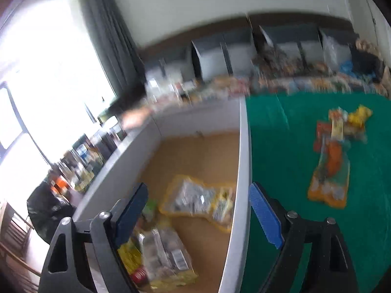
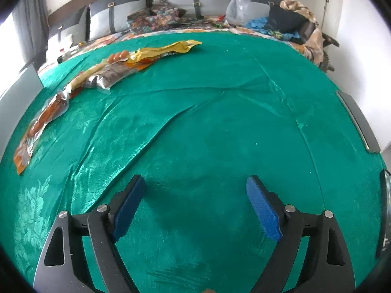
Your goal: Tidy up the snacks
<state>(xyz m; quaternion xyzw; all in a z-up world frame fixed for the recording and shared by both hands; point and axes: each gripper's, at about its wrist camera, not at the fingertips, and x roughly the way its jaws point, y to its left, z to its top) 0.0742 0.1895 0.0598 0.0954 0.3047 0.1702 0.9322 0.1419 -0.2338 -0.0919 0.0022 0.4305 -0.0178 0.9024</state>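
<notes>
My left gripper (image 1: 199,210) is open and empty, straddling the right wall of a white box (image 1: 240,151) with a brown floor. Inside the box lie a yellow-edged snack bag (image 1: 200,199) and clear and yellow packets (image 1: 161,256). A loose pile of orange and yellow snack packets (image 1: 334,156) lies on the green cloth (image 1: 281,146) to the right. My right gripper (image 2: 195,205) is open and empty just above the bare green cloth (image 2: 207,122). The same snack packets (image 2: 97,73) lie in a row at the far left of the right wrist view.
The left wrist view is motion-blurred. Grey cushions (image 2: 195,0), patterned fabric (image 2: 156,17), a clear plastic bag (image 2: 238,8) and heaped clothes (image 2: 293,22) line the far end. A shelf of bottles and jars (image 1: 80,161) stands left of the box, under a bright window.
</notes>
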